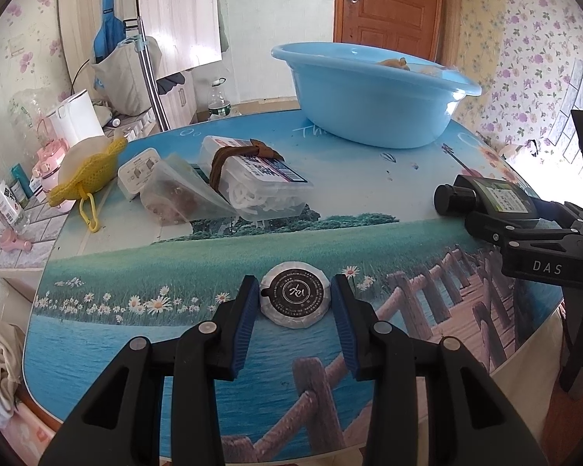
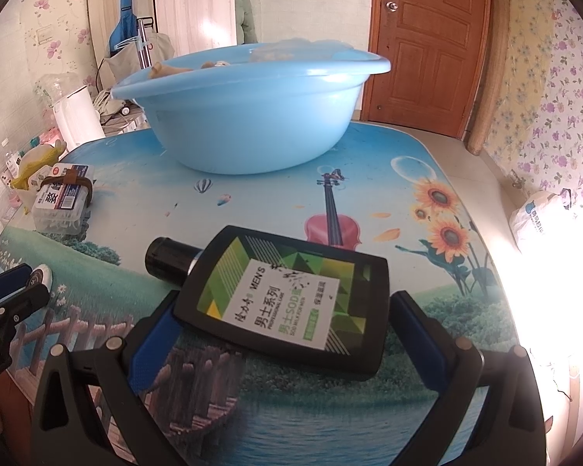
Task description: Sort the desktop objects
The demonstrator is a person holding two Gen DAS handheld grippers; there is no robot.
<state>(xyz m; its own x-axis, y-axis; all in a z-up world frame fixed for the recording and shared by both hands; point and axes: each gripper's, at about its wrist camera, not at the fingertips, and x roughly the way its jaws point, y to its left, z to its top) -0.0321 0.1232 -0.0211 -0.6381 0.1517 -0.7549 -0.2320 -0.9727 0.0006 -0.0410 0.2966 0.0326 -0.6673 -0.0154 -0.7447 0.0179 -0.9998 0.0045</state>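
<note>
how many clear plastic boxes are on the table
2, both at the table's far left: a tall box tied with a brown band, and a tilted box leaning against it. Others may be hidden.

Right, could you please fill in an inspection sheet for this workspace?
Surface: glossy table printed with a landscape.
Job's things: round soap near the front edge; black bottle lying flat; blue basin at the back, some items inside.
Clutter: clear box with a brown band, yellow knit piece at the left.
Grippers: left gripper shut on round soap; right gripper straddles black bottle, grip unclear.
Cables: dark cord by the far wall.
Surroundings: wooden door, floral wallpaper.
</note>
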